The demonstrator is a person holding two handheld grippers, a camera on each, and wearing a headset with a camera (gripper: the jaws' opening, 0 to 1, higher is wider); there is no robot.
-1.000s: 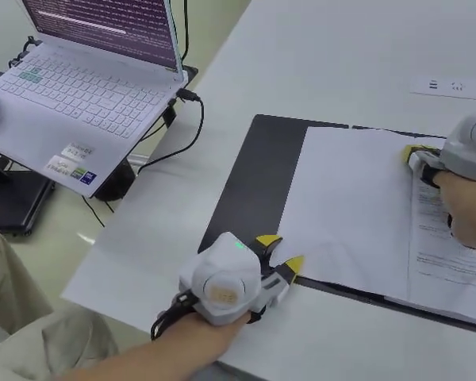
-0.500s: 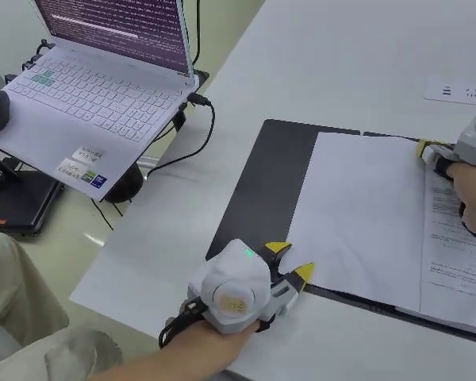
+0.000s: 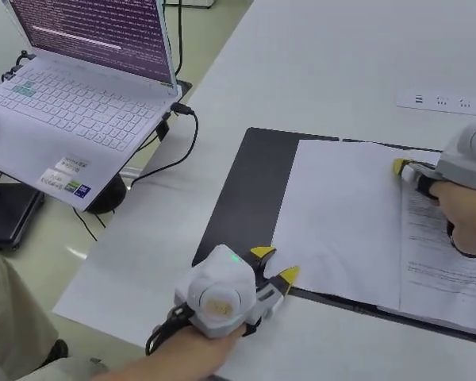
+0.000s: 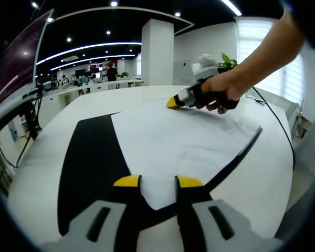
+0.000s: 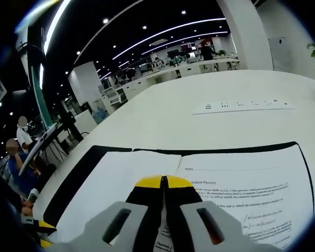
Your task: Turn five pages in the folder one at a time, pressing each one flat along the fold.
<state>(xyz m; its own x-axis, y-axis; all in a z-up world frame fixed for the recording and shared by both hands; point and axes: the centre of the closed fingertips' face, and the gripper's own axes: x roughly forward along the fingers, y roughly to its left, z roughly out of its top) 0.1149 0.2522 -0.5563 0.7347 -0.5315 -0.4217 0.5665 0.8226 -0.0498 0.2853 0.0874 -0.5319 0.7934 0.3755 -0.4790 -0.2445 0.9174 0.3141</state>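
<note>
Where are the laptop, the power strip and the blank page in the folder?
laptop (image 3: 71,119), head view, on the middle of its keyboard.
power strip (image 5: 241,106), right gripper view, on its white top face.
blank page (image 3: 341,214), head view, on the middle of the sheet.

1. The left tool (image 3: 276,264) had a rounded, pale grey shell, with a small green light (image 3: 235,257) on top and a round orange-tinted mark (image 3: 220,304) on its back.
2. Its two jaws were black with yellow tips, and each sat on a grey base that bore a dark slot.
3. A black strap (image 3: 168,321) ran from that shell round the wrist.
4. The right tool (image 3: 402,167) matched it, with a pale grey dome, black jaws, yellow tips and grey slotted bases.
5. A black band (image 4: 228,101) crossed the right hand (image 4: 220,92) that carried it.
6. The person wore beige trousers (image 3: 4,313).
</note>
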